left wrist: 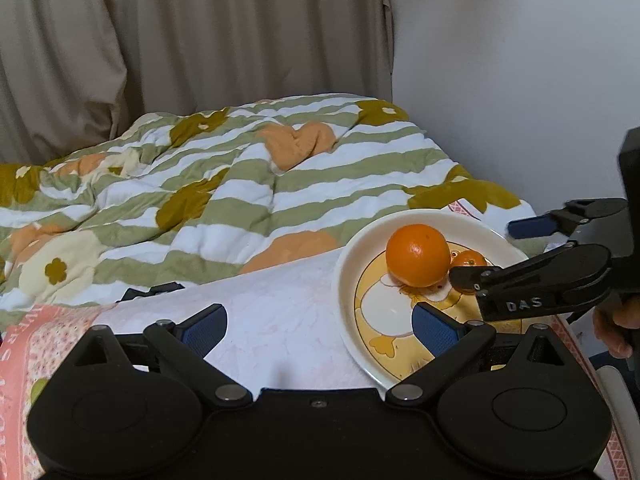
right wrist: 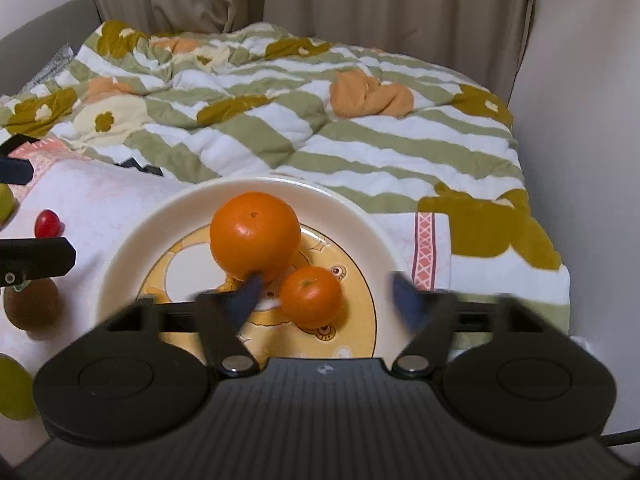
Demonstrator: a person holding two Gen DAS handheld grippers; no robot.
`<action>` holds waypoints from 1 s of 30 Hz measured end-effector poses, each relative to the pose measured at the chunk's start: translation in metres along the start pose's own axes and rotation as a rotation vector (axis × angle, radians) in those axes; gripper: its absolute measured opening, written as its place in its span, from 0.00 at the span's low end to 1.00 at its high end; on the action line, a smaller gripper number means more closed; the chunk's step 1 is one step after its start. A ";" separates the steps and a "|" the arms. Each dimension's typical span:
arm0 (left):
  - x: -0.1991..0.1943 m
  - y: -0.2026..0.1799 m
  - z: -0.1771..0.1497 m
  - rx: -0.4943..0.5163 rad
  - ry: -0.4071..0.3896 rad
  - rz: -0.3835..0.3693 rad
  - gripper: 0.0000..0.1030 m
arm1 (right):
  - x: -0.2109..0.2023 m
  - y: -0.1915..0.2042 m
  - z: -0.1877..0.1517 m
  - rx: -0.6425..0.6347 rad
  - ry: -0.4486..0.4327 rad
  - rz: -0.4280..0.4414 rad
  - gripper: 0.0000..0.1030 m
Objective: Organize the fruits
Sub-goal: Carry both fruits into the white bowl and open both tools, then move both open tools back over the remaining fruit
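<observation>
A cream plate (right wrist: 128, 236) with a yellow cartoon print holds a large orange (right wrist: 255, 236) and a small mandarin (right wrist: 311, 297) beside it. My right gripper (right wrist: 326, 298) is open over the plate, its blurred blue fingers either side of the mandarin, not touching it. The plate (left wrist: 348, 264), the orange (left wrist: 418, 255) and the mandarin (left wrist: 470, 259) also show in the left wrist view, where the right gripper (left wrist: 504, 248) reaches in from the right. My left gripper (left wrist: 318, 328) is open and empty above the white cloth, left of the plate.
On the cloth left of the plate lie a red cherry tomato (right wrist: 47, 223), a brown kiwi (right wrist: 32, 307) and green fruits (right wrist: 14, 388). A striped flowered quilt (right wrist: 320, 120) covers the bed behind. Curtains and a wall (left wrist: 520, 80) stand behind and to the right.
</observation>
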State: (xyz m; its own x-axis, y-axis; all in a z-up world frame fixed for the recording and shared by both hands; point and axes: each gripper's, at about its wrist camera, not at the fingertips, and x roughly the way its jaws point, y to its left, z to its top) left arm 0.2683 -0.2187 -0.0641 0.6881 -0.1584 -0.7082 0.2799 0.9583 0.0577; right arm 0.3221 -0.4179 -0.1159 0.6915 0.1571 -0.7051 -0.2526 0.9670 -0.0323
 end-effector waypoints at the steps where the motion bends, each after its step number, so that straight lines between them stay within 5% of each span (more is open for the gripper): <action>1: -0.002 0.000 0.000 -0.004 -0.001 0.002 0.98 | -0.004 -0.001 -0.001 0.001 -0.006 0.005 1.00; 16: -0.071 -0.005 -0.006 -0.065 -0.101 0.039 0.98 | -0.089 0.002 -0.002 0.109 -0.034 0.006 1.00; 30: -0.164 0.010 -0.053 -0.149 -0.178 0.143 0.98 | -0.177 0.049 -0.015 0.091 -0.076 0.029 1.00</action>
State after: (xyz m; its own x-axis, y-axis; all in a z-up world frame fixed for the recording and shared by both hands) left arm 0.1231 -0.1704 0.0156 0.8242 -0.0459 -0.5645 0.0790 0.9963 0.0344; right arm 0.1768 -0.4019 -0.0031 0.7347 0.1967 -0.6493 -0.2135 0.9754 0.0540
